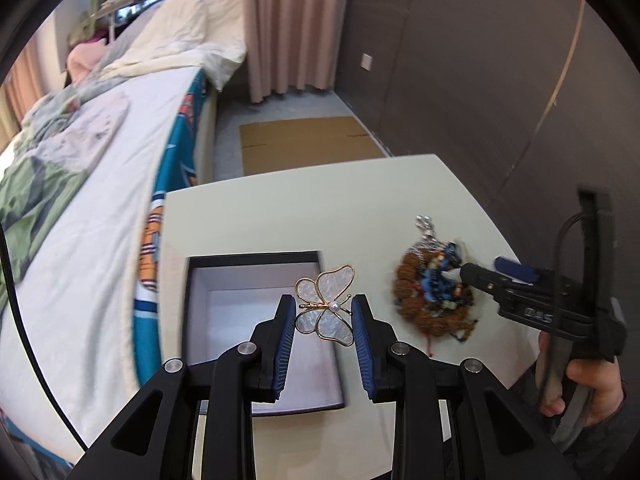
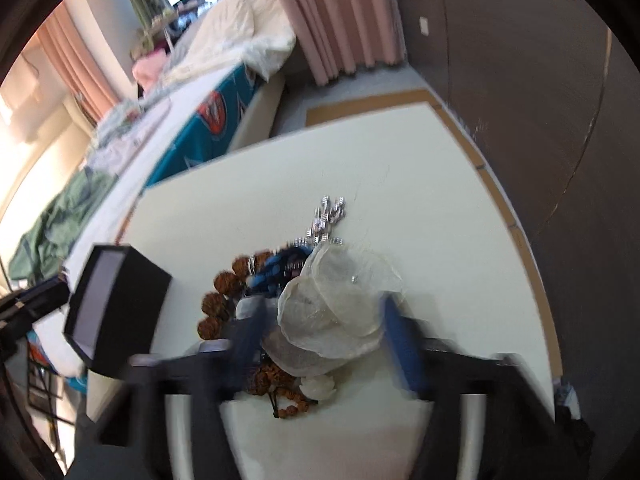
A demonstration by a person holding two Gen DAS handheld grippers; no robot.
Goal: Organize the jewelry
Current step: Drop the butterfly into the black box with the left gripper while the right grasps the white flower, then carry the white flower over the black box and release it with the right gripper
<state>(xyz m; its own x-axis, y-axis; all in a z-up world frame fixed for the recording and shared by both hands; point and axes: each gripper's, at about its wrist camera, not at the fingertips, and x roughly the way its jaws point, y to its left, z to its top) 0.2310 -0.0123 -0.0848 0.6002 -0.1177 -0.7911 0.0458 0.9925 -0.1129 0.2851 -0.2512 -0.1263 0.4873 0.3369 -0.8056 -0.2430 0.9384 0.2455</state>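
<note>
My left gripper (image 1: pixel 323 312) is shut on a gold-rimmed pearly butterfly brooch (image 1: pixel 326 305) and holds it above the right edge of an open black box with a pale lining (image 1: pixel 224 292). A heap of jewelry (image 1: pixel 434 286) lies right of the box: brown seed beads, blue beads, a silver chain. My right gripper (image 1: pixel 472 272) reaches into that heap. In the right wrist view its blurred fingers stand open (image 2: pixel 320 320) around pale translucent shell discs (image 2: pixel 336 312) atop the heap (image 2: pixel 256 280). The box (image 2: pixel 116 308) is at the left there.
The white table (image 1: pixel 280 208) stands beside a bed (image 1: pixel 100 184) on its left. A dark wall is on the right; cardboard (image 1: pixel 308 144) lies on the floor beyond the table's far edge.
</note>
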